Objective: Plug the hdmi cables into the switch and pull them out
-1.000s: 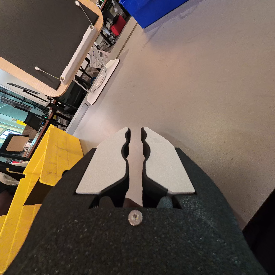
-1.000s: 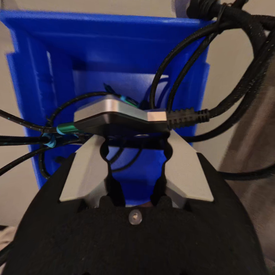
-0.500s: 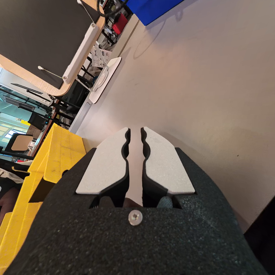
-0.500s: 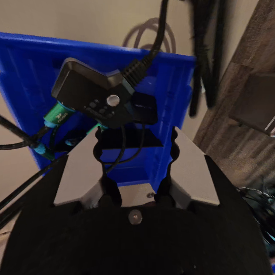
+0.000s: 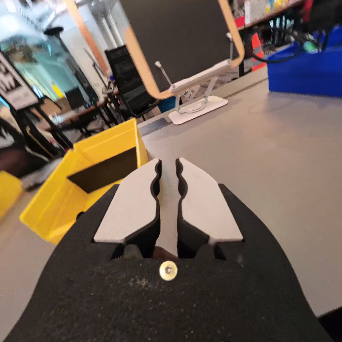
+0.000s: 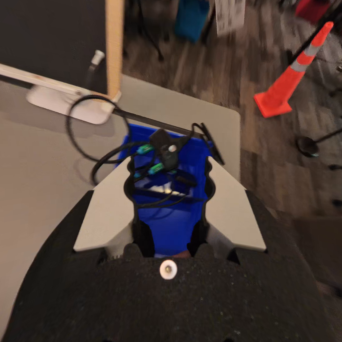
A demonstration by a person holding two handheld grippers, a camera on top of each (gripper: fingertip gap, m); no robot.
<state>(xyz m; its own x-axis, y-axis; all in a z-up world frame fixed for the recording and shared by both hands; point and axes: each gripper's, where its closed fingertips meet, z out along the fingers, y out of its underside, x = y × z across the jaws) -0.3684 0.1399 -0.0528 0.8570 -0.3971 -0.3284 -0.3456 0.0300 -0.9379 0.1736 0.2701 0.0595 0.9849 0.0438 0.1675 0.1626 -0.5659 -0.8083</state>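
Now one switch (image 6: 167,149), two green plugs, one blue bin (image 6: 170,227); jaws empty, right's wide, left's near-closed.

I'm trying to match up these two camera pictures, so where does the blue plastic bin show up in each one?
Left wrist view: blue plastic bin at the upper right edge, on the grey table.
Right wrist view: centre, bin seen between the open fingers, cables and switch above it.
Shared landmark: white tablet stand.
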